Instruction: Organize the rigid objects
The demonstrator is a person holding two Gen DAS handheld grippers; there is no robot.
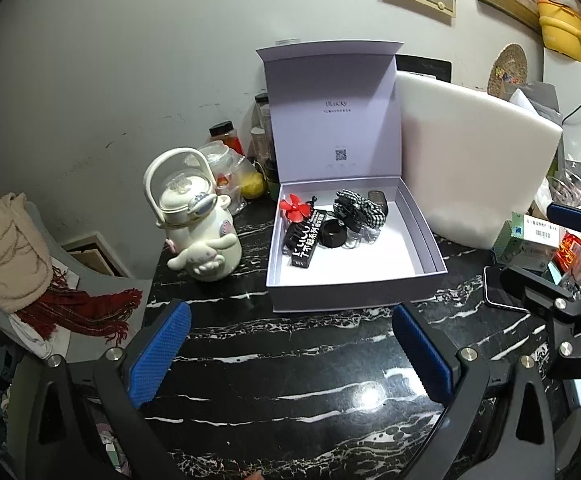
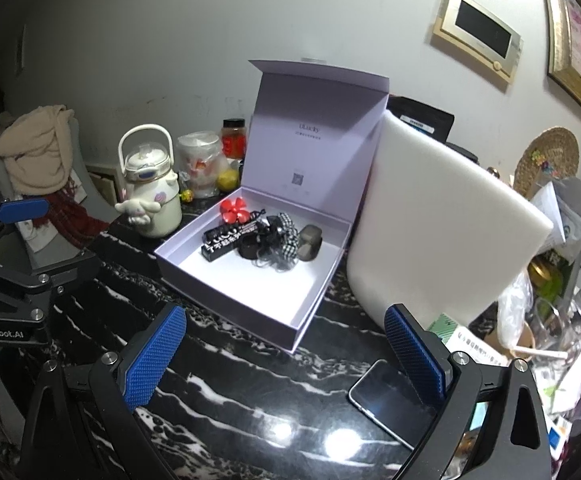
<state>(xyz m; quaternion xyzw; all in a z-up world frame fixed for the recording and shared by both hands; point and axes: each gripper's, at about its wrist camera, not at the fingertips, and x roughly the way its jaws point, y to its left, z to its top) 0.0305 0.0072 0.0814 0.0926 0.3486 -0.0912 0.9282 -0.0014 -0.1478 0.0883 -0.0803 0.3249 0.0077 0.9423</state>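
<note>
In the left wrist view, the left gripper (image 1: 290, 354) has its blue fingers spread wide with nothing between them, and the open lavender box (image 1: 354, 280) sits just ahead of the fingertips, holding a red flower clip (image 1: 295, 208), a black printed bar (image 1: 304, 242) and a checkered scrunchie (image 1: 356, 206) at its far end. In the right wrist view, the right gripper (image 2: 286, 356) is likewise spread and empty, the same box (image 2: 226, 296) ahead and slightly left of its fingers, a phone (image 2: 390, 400) lying by the right finger.

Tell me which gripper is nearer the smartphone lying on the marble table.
Right. The right gripper hovers with one finger directly over the smartphone. The left gripper sits farther away, in front of the open box, jaws spread.
</note>
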